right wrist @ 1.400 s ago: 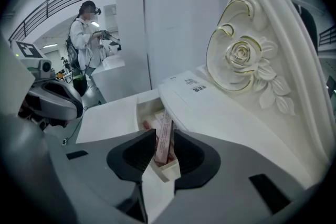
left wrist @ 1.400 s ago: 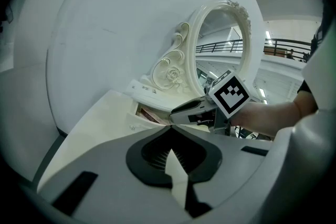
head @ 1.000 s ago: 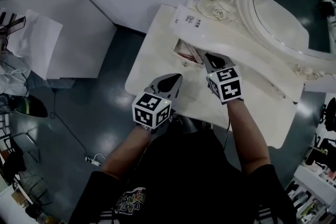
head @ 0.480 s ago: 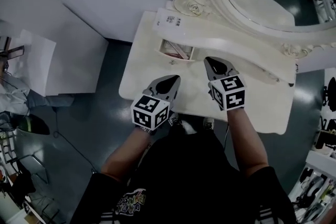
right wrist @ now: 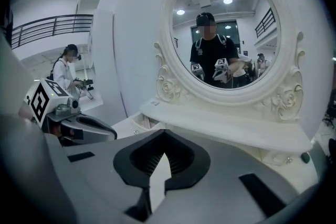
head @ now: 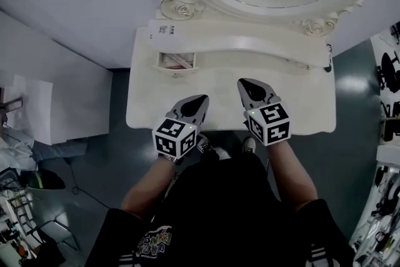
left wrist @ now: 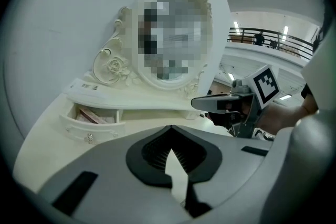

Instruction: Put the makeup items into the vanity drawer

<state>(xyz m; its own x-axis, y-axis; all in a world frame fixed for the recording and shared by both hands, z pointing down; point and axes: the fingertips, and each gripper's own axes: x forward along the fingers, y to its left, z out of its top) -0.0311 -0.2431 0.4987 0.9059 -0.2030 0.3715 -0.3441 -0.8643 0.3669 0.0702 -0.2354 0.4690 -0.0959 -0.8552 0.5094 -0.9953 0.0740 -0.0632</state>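
The cream vanity table (head: 294,103) has a small drawer (head: 177,61) standing open at its left, with pinkish makeup items (head: 179,60) lying inside. The left gripper view shows that drawer (left wrist: 86,124) and the items (left wrist: 90,115) too. My left gripper (head: 201,99) hovers over the table's front edge, below and right of the drawer, jaws together and empty. My right gripper (head: 244,82) floats over the middle of the tabletop, also shut and holding nothing. Each shows in the other's view: the right gripper (left wrist: 197,103) and the left gripper (right wrist: 111,134).
An oval mirror in an ornate cream frame (head: 178,3) rises behind a raised shelf (head: 250,40) that bears a label at its left. A small dark thing (head: 329,49) sits at the shelf's right end. Another person (right wrist: 65,73) stands far off to the left.
Both grippers have drawn back from the open drawer toward the table's front, the right one moving off to the right. The head view has swung to face the mirror squarely.
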